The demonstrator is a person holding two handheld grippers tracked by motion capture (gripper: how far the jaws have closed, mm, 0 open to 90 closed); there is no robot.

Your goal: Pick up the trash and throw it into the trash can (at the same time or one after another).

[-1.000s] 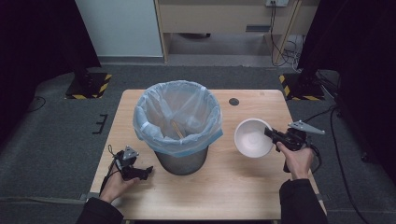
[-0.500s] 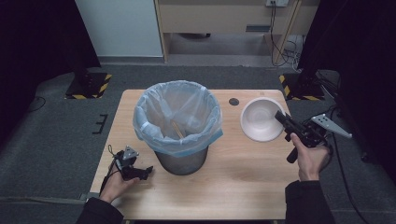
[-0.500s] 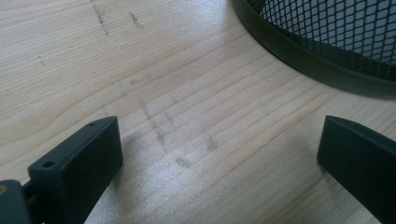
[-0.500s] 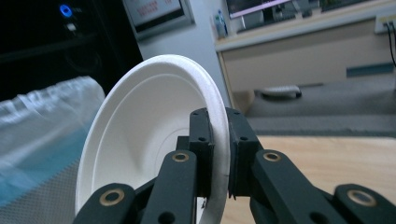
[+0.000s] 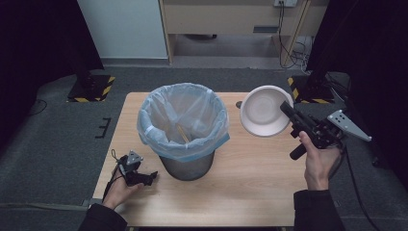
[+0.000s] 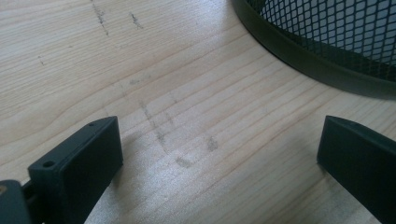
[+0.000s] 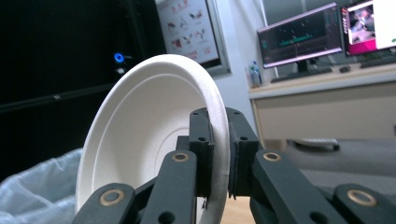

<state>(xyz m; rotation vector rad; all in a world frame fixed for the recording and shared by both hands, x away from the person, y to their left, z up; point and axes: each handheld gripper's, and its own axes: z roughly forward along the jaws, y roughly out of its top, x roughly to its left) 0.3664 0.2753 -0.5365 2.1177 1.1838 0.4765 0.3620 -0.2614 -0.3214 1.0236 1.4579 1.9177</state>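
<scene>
1. The white bowl [image 5: 262, 110] is held in the air at the far right of the scene, just right of the bin [image 5: 183, 126], with its hollow tilted up toward the high camera.
2. The bowl's rim is pinched by the right tool [image 5: 285, 109]; in the right gripper view the rim [image 7: 215, 135] is seen clamped between the two black jaws, which are drawn close on it.
3. The right tool is gripped by a hand [image 5: 317, 162] at the right edge of the tabletop [image 5: 260, 178].
4. The bin, lined with a pale blue bag [image 5: 208, 139], is stood in the middle of the tabletop.
5. The left tool [image 5: 144, 178] is rested at the near left corner, just beside the bin's base; its jaws are spread wide over bare wood, and the mesh wall of the bin [image 6: 327, 32] is seen beyond them.
6. A small dark disc [image 5: 238, 104] is seen on the far part of the tabletop, just left of the bowl.
</scene>
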